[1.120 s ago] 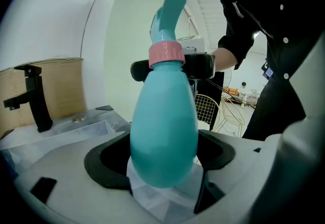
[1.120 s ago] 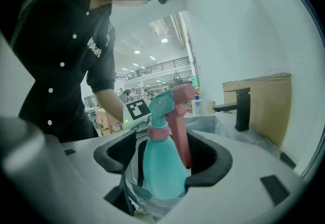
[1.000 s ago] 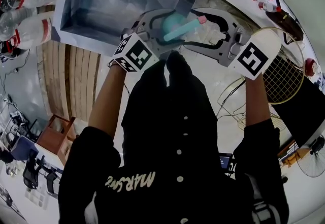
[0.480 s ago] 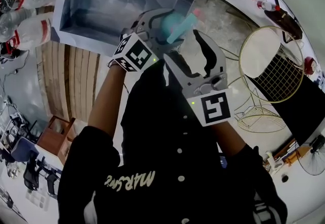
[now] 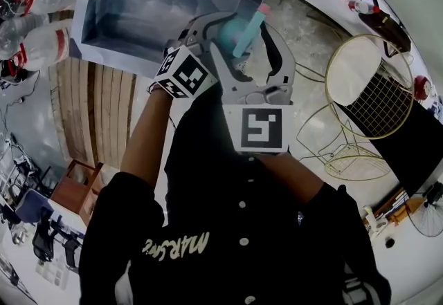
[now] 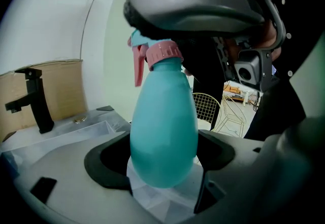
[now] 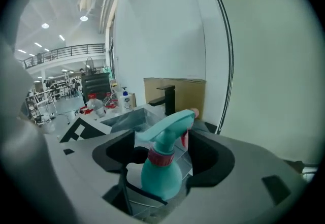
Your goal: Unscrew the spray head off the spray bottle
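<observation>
Your left gripper [image 6: 163,174] clamps the spray bottle [image 6: 163,121]; your right gripper [image 7: 165,163] stands wide around the spray head [image 7: 170,124] — not gripping yet. Next, close on it, then twist.

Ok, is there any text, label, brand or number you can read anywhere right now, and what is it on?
"MARS...", stylised and slanted, on the black shirt; the ending is unclear.
Spray bottle: no print shows.
Marker cubes: square patterns only, no words.
Clear bottles at the head view's left edge: labels too small to read.
Pump bottle: blue label, too small to read.
</observation>
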`<state>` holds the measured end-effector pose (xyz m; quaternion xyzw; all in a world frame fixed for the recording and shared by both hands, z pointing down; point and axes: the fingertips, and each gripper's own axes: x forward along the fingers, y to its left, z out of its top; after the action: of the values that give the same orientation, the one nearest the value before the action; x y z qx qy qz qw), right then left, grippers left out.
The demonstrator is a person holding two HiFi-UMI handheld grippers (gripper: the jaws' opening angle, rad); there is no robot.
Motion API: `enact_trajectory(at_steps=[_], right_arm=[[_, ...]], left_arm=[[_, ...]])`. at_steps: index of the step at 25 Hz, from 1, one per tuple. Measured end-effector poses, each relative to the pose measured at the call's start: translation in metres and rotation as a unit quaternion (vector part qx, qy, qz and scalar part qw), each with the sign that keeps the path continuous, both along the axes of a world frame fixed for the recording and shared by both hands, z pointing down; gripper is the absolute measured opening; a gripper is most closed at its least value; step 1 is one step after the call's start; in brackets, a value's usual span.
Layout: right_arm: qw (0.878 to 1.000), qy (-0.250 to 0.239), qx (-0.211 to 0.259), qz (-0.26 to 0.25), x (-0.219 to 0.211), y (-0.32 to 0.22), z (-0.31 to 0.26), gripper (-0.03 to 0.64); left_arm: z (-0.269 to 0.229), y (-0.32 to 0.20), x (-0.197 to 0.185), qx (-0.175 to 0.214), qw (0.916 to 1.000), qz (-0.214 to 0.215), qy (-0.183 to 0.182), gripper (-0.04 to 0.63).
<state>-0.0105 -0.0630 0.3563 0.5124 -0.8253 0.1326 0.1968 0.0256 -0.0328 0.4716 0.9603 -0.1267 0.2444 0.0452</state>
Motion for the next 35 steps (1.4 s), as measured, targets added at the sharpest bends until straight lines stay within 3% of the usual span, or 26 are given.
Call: enact_trajectory(at_steps=[3,4,5,6,11,15,23,35], right_arm=[[1.000,0.022,0.008,0.001,-0.001,-0.003,0.006,0.325],[1.000,0.025,0.014,0.001,-0.001,-0.004,0.007,0.283],[0.999,0.026,0.020,0.002,-0.001,-0.005,0.007,0.189],[0.999,0.024,0.024,0.002,-0.001,-0.006,0.007,0.174],[1.000,0.007,0.024,-0.011,-0.003,-0.006,0.006,0.170],[0.997,-0.046,0.046,-0.050,-0.007,-0.005,0.002,0.167],[0.963,-0.123,0.116,-0.209,-0.011,0.008,-0.002,0.166],[0.947,-0.150,0.152,-0.241,-0.005,0.006,-0.018,0.164]], left_arm=[[0.001,0.001,0.000,0.001,1.0000,0.000,0.000,0.403],[0.001,0.001,0.000,0.001,1.0000,0.000,0.000,0.403],[0.001,0.001,0.000,0.002,1.0000,-0.001,0.000,0.403],[0.001,0.001,0.001,0.002,1.0000,-0.001,0.001,0.403],[0.000,0.001,0.001,0.001,1.0000,0.000,0.000,0.403],[0.000,0.000,0.001,0.000,1.0000,-0.002,0.003,0.403],[0.000,0.000,0.001,0.003,1.0000,0.001,0.008,0.403],[0.000,0.000,0.001,0.003,1.0000,0.002,0.008,0.403]])
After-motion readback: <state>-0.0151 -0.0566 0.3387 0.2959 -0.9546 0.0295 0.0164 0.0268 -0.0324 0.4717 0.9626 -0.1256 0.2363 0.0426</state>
